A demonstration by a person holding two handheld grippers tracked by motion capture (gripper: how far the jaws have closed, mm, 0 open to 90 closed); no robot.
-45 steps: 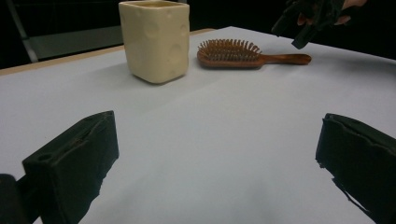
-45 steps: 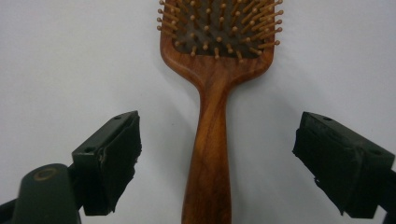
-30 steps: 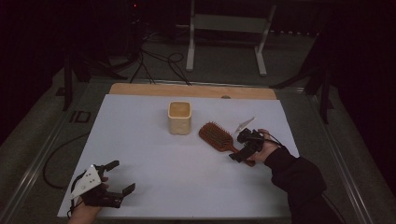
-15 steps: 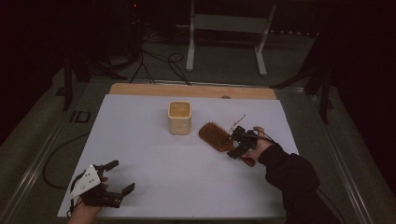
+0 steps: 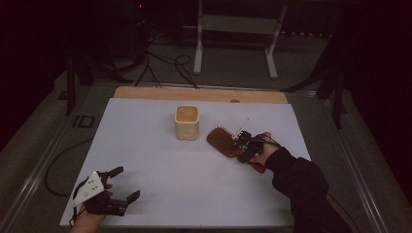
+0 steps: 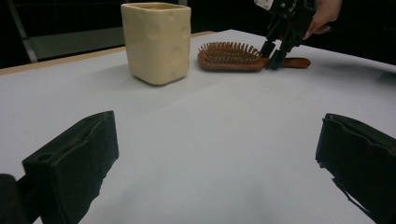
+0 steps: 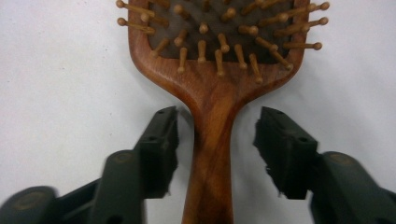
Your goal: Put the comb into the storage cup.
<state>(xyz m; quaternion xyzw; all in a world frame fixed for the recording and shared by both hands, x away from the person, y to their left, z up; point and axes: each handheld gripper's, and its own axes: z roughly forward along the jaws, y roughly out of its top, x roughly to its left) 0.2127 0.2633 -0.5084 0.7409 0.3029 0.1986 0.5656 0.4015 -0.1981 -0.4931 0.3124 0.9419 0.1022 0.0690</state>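
Brown wooden paddle hairbrush (image 5: 224, 141): lay flat on the white-topped bench (image 5: 145, 160), bristles up, right of centre; head toward 10 o'clock, handle toward 4 o'clock in the high view. Seen also in the right gripper view (image 7: 215, 88), handle running down between the two black jaws; and in the left gripper view (image 6: 233, 57), at 1 o'clock from the cup.

Right gripper (image 5: 244, 147): positioned over the brush handle, just behind the head, held in a dark-sleeved hand. Jaws half spread, just been closing, one on each side of the handle; a gap visible between each pad and the wood in the right gripper view (image 7: 215, 149), so not yet pinching.

Cream square ceramic cup (image 5: 187, 122): stood upright near bench centre, at 9 o'clock from the brush head, close but apart. Seen large in the left gripper view (image 6: 156, 42).

Left gripper (image 5: 116, 185): rested near the bench edge at 7 o'clock, well apart from cup and brush. Jaws spread wide, nothing between them but bare bench (image 6: 219, 154).
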